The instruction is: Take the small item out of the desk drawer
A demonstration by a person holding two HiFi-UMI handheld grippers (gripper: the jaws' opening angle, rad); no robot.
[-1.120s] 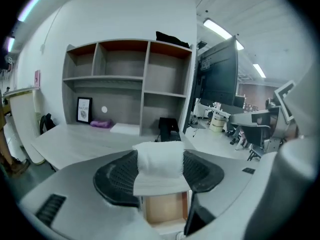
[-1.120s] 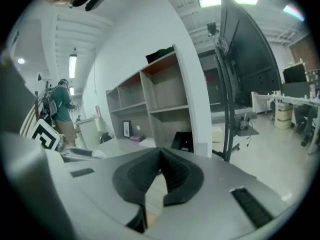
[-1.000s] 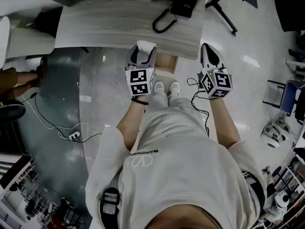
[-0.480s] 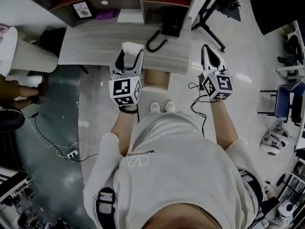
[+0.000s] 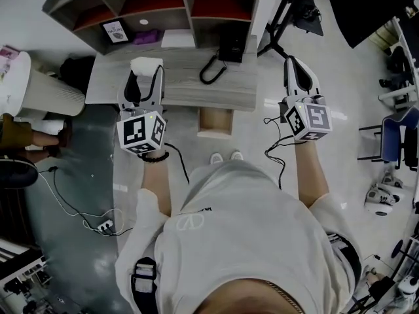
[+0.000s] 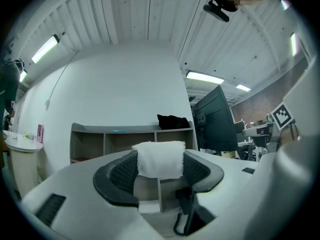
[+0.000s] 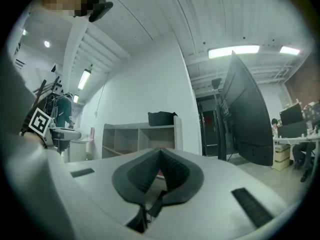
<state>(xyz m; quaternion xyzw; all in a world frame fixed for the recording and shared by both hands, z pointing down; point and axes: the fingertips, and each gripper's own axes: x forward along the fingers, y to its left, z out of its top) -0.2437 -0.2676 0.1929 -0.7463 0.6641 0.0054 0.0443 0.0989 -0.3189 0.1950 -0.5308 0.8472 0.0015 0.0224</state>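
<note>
Small white item (image 5: 145, 63) is pinched at the tips of the left gripper (image 5: 146, 74), whose jaws are partway apart and clamped on its sides, above the wooden desk (image 5: 196, 87). The right gripper (image 5: 296, 65) hangs off the desk's right end, jaws closed together with nothing in them. Further back, a black phone (image 5: 229, 46) sits on the desk, with a shelf unit (image 5: 163, 5) behind it.

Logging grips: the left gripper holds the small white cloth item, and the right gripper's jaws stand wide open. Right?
One slip: the right gripper has its jaws shut together on nothing, as the right gripper view shows. The left gripper does hold the small white cloth item.
</note>
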